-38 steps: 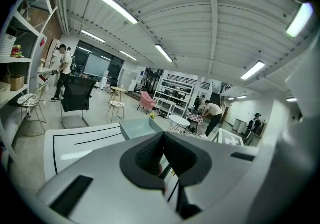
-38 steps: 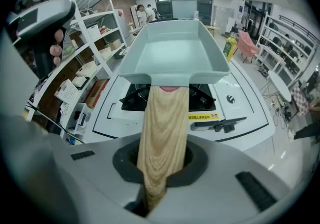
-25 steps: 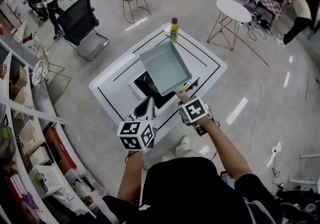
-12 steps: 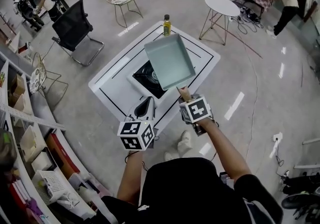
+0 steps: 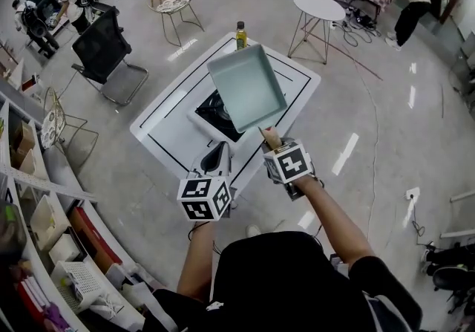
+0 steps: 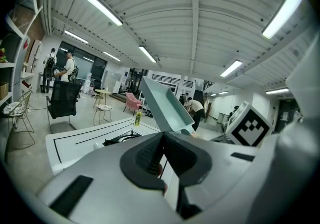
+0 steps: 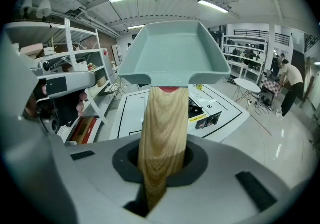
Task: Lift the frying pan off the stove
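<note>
The frying pan (image 5: pixel 247 87), square and pale teal with a wooden handle (image 5: pixel 269 135), hangs tilted in the air above the black stove (image 5: pixel 214 111) on the white table (image 5: pixel 171 126). My right gripper (image 5: pixel 276 148) is shut on the handle's end. In the right gripper view the handle (image 7: pixel 165 128) runs out from between the jaws of the right gripper (image 7: pixel 162 163) up to the pan (image 7: pixel 172 50). My left gripper (image 5: pixel 217 160) sits to the left of the handle, shut and holding nothing. The left gripper view shows the pan (image 6: pixel 167 107) above the stove (image 6: pixel 120 139), past the left gripper (image 6: pixel 162 165).
A yellow-green bottle (image 5: pixel 240 35) stands at the table's far corner. A black office chair (image 5: pixel 104 44) and a wire chair (image 5: pixel 174 4) stand beyond to the left, a round white table (image 5: pixel 318 5) to the right. Shelving (image 5: pixel 44 226) lines the left side. People stand at the room's far edges.
The right gripper has raised the pan higher above the stove, and more of the burner now shows under it. The left gripper has shifted a little beside it.
</note>
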Demonstrator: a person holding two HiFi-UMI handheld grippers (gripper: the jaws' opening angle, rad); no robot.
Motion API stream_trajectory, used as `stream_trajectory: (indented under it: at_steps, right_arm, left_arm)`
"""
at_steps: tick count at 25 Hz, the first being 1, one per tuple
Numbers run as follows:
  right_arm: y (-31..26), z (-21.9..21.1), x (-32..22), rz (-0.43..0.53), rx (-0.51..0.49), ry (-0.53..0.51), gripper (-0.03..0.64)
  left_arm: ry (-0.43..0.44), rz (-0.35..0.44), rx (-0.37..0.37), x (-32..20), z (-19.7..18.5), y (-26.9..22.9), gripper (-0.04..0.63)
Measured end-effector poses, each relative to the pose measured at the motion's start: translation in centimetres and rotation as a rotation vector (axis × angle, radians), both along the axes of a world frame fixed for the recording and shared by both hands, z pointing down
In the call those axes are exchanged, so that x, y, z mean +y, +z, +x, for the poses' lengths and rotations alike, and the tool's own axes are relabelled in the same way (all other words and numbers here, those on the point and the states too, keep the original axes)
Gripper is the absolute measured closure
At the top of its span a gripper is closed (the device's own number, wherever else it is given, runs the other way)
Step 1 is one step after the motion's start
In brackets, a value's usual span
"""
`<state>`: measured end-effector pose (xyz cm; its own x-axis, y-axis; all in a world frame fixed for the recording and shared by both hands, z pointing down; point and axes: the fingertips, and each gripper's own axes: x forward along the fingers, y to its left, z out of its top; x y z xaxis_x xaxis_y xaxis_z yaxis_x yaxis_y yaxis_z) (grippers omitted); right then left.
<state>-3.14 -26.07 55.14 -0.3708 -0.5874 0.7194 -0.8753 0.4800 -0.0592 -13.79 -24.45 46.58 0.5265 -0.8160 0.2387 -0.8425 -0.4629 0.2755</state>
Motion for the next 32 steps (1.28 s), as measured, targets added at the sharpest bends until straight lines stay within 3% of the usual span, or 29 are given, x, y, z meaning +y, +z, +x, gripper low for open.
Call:
stream_trajectory:
  at_steps: [14,32]
  right_arm:
    - [-3.6,3.5,1.1,0.092,-0.050,0.029,0.594]
    - [-5.8,10.8,13.0,0.132,-0.068,0.021,0.594]
  left_arm:
    - [0.018,0.013,-0.010,0.6,4.0,-1.9,0.584]
    - [0.003,0.017,-0.028,13.4,11.3,-2.8,0.584]
